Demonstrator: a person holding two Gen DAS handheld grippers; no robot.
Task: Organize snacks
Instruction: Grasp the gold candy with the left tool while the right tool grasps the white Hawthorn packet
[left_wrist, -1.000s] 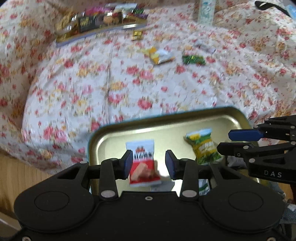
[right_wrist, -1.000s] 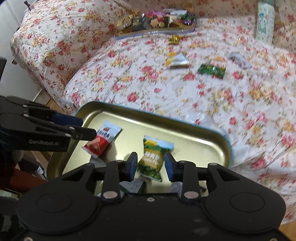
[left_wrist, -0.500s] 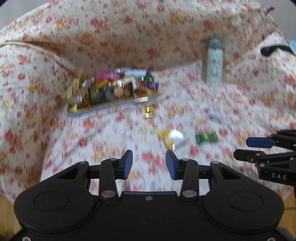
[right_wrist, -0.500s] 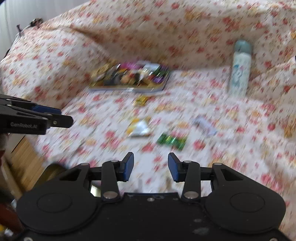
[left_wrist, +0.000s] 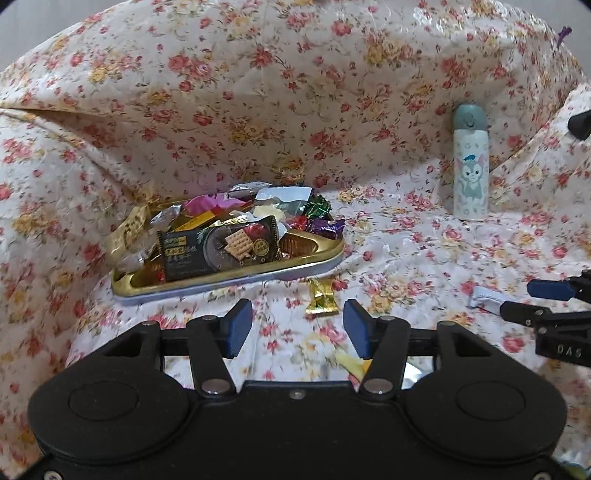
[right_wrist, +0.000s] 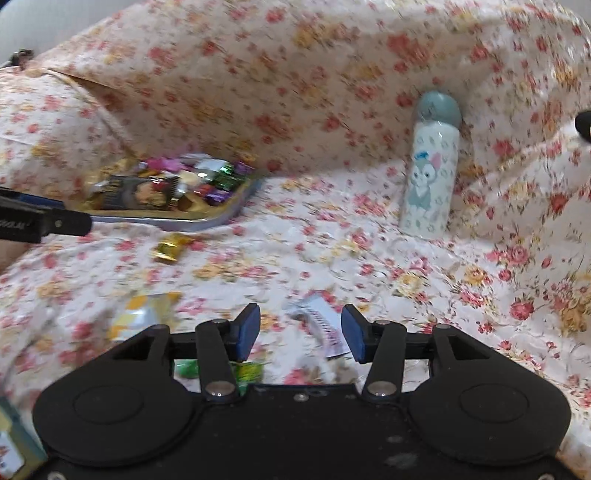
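Both grippers hold nothing and their jaws are opening. The left gripper (left_wrist: 297, 326) has the gold candy (left_wrist: 322, 297) just ahead, its long axis pointing away. The right gripper (right_wrist: 300, 330) faces the white packet (right_wrist: 323, 325), lying slanted between its fingers on the floral cover (right_wrist: 424, 288).

A sofa (left_wrist: 388, 258) fills both views. It is fully draped in a cream cover (left_wrist: 258, 92) printed with red and yellow flowers. The cover spans the seat, the backrest and the padded armrest (right_wrist: 44, 122) at left, with a deep fold where armrest and backrest meet. A pale wall (right_wrist: 48, 18) shows at the upper left corner. Lighting is soft and even. The right wrist view is motion-blurred.
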